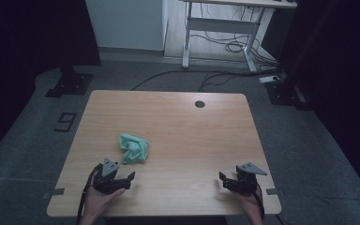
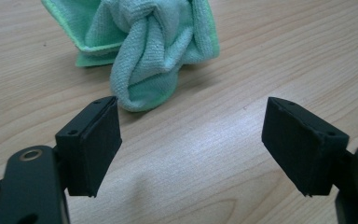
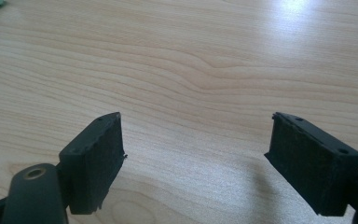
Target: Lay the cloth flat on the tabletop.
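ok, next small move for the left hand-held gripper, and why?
Probably ease the left hand-held gripper forward onto the crumpled green cloth. Its jaws stand open with nothing between them, and the cloth lies just ahead on the table, untouched.

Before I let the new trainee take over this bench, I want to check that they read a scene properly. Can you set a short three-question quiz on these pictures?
1. True or false: the left gripper is shut on the green cloth.
2. Which gripper is nearer the green cloth? A) left B) right
3. Fill in: the cloth lies ______ on the wooden table, not spread flat.

Key
1. False. In the left gripper view its jaws stand wide apart with bare wood between them, and the cloth lies just ahead of them.
2. A. The right gripper, also open, is far off to the cloth's right.
3. Crumpled.
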